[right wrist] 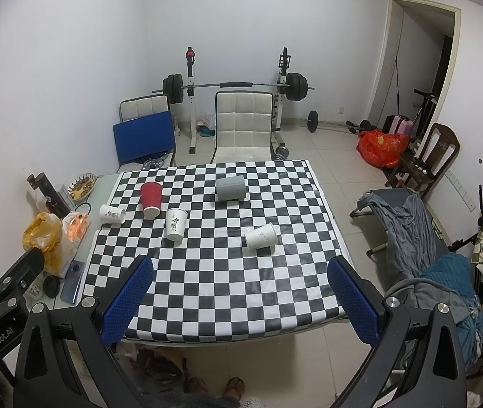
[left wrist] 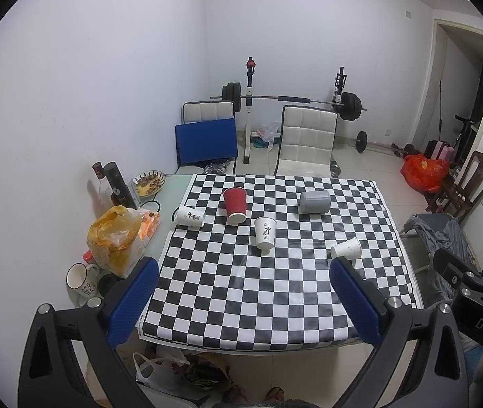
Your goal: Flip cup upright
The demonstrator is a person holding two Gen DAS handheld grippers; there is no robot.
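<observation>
Several cups lie on their sides on the black-and-white checkered cloth [left wrist: 275, 292]: a red cup [left wrist: 235, 205], a grey cup [left wrist: 315, 201], a white printed cup [left wrist: 264, 233] in the middle, another white printed cup [left wrist: 190, 217] at the cloth's left edge, and a plain white cup [left wrist: 346, 249] at the right. The same cups show in the right wrist view: red [right wrist: 151, 199], grey [right wrist: 230, 187], white middle [right wrist: 175, 224], white left [right wrist: 112, 214], white right [right wrist: 261, 236]. My left gripper [left wrist: 243, 301] and right gripper [right wrist: 241, 301] are both open and empty, held above the table's near edge.
At the table's left are a yellow bag [left wrist: 114, 238], a mug [left wrist: 80, 277], dark bottles [left wrist: 115, 183] and a bowl [left wrist: 148, 182]. Two chairs [left wrist: 306, 141] and a barbell rack [left wrist: 289, 100] stand behind the table. A cot with clothes [right wrist: 411, 224] is at the right.
</observation>
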